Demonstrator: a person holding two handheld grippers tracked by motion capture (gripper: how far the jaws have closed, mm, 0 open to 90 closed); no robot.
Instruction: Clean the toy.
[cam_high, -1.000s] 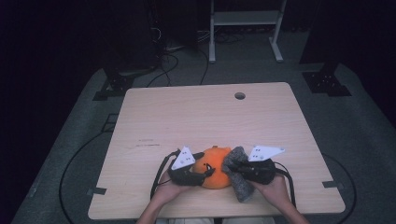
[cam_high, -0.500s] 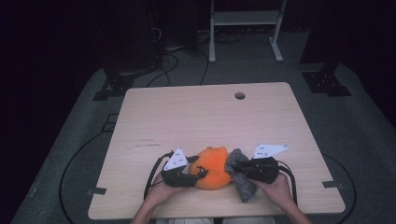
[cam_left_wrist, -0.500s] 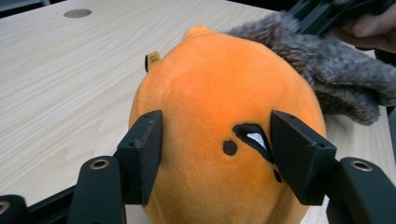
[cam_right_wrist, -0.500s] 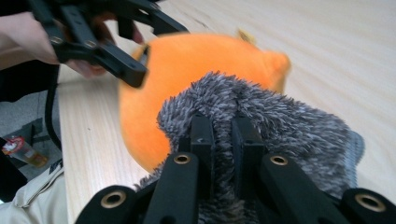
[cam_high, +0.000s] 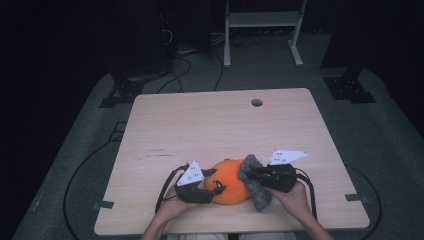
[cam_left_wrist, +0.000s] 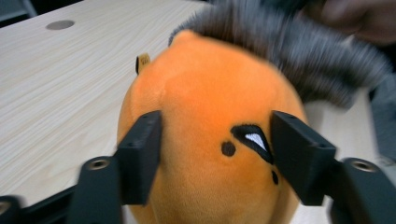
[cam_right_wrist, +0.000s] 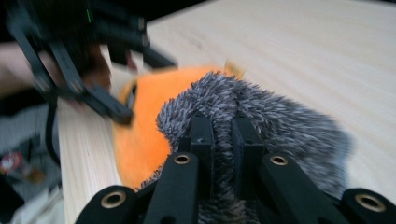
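High view: orange plush (cam_high: 231, 181) lies at near tabletop (cam_high: 210, 130) edge, between claws. Left claw (cam_high: 216, 187) jaws, just reopened slightly, straddle plush, pads barely pressed in; slip judged likely if pulled. Right claw (cam_high: 251, 172) clamped tight on grey fur cloth (cam_high: 256, 187); fur may be tugged off plush or dragged over edge.

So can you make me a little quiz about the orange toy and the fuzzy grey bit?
1. True or false: the right hand-held gripper is shut on the grey fur.
2. What colour is the plush toy between the left hand-held gripper jaws?
3. The round hole in the table lies: A) far side, B) under the toy.

Key: 1 true; 2 orange; 3 A.
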